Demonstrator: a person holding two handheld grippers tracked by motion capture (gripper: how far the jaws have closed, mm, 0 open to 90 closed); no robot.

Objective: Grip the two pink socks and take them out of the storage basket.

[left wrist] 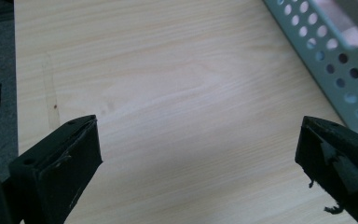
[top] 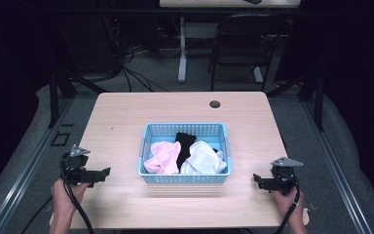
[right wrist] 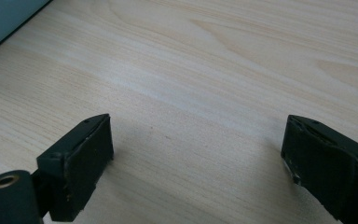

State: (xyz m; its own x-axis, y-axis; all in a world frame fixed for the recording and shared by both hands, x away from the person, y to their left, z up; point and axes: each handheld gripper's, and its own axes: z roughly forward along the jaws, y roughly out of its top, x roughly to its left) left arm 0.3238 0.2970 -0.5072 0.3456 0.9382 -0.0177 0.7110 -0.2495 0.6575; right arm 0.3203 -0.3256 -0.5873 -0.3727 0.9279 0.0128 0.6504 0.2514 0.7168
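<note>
A light blue perforated basket (top: 185,178) sits at the middle of the wooden table (top: 126,112). Inside it lie a pink cloth (top: 163,157), a black cloth (top: 185,144) and a white cloth (top: 203,158). My left gripper (top: 104,173) rests low over the table to the basket's left, jaws pointing toward it, open with nothing between them. In the left gripper view (left wrist: 198,154) the basket wall (left wrist: 326,56) stands at the upper right. My right gripper (top: 256,179) is to the basket's right, open and empty; in the right gripper view (right wrist: 198,154) a basket corner (right wrist: 4,16) shows at top left.
A round grommet hole (top: 215,104) sits near the table's far edge. Beyond the table stand a black chair (top: 243,44) and a desk leg (top: 182,48) among cables. Bare wood lies on both sides of the basket and behind it.
</note>
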